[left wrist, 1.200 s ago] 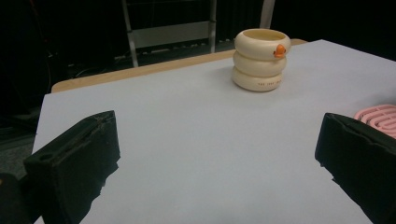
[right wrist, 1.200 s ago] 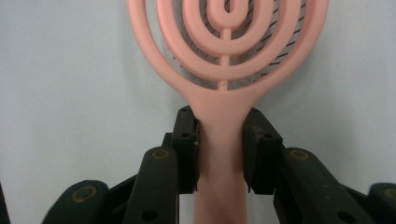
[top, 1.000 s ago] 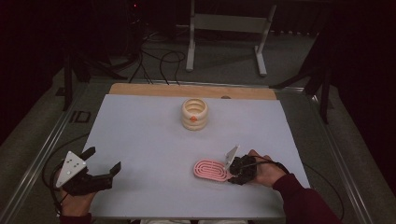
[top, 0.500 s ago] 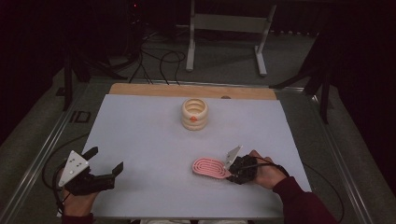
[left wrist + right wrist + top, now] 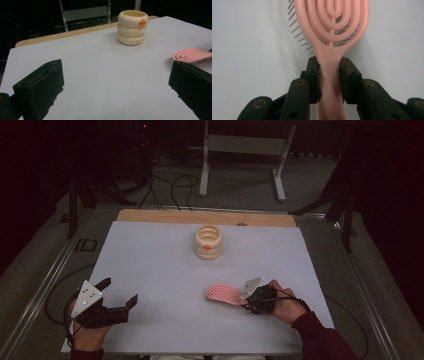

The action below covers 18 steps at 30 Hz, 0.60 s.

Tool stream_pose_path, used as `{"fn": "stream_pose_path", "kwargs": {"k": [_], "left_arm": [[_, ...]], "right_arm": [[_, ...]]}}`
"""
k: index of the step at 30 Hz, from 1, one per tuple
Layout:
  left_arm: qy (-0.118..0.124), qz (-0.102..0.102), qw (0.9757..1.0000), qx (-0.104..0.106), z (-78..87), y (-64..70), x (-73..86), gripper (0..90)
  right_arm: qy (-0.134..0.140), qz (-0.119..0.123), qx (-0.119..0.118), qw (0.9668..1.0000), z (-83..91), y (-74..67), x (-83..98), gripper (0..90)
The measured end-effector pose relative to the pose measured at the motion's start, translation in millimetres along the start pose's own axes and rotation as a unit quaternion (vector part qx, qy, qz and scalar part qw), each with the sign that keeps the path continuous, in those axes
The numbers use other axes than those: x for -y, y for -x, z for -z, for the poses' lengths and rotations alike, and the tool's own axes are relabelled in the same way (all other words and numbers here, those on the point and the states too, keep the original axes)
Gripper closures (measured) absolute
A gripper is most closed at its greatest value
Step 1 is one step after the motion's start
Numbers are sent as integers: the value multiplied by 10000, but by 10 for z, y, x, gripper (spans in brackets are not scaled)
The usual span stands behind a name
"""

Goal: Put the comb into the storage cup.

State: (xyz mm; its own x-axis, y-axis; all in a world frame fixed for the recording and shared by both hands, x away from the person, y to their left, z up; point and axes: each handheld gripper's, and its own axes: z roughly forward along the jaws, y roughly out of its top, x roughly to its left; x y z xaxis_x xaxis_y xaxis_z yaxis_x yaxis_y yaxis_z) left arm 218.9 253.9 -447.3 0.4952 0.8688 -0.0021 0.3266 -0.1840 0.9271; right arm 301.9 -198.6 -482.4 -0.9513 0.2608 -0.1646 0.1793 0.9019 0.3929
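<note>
High view: right gripper (image 5: 248, 298) clamps pink hairbrush (image 5: 224, 293); left gripper (image 5: 120, 293) gapes; cream ringed cup's (image 5: 208, 241) contents hidden.

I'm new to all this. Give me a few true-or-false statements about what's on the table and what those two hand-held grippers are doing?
1. The right gripper is shut on the pink brush by its handle. True.
2. The left gripper holds the cream holder. False: its jaws stand open and empty, far from the holder.
3. The holder has an orange spot on its side. True.
4. The brush stands inside the holder. False: it is low over the table, apart from the holder.
5. The brush's bristles point up. False: they point down or sideways.
</note>
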Motion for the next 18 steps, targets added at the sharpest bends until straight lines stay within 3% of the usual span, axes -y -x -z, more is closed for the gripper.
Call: {"fn": "stream_pose_path", "kwargs": {"k": [3, 5, 7, 18], "left_arm": [[-8, 1, 10000, 17, -13, 8, 2, 4], [-26, -14, 10000, 19, -16, 8, 3, 4], [-29, -14, 10000, 21, -17, 8, 4, 4], [-16, -7, 10000, 31, -17, 5, 2, 4]], "right_arm": [[-15, -89, 35, 10000, -1, -13, 9, 724], [-39, -9, -56, 10000, -25, 5, 23, 728], [-77, -113, -81, 9999, -47, -5, 23, 731], [-306, -207, -330, 9988, -122, 46, 24, 737]]}}
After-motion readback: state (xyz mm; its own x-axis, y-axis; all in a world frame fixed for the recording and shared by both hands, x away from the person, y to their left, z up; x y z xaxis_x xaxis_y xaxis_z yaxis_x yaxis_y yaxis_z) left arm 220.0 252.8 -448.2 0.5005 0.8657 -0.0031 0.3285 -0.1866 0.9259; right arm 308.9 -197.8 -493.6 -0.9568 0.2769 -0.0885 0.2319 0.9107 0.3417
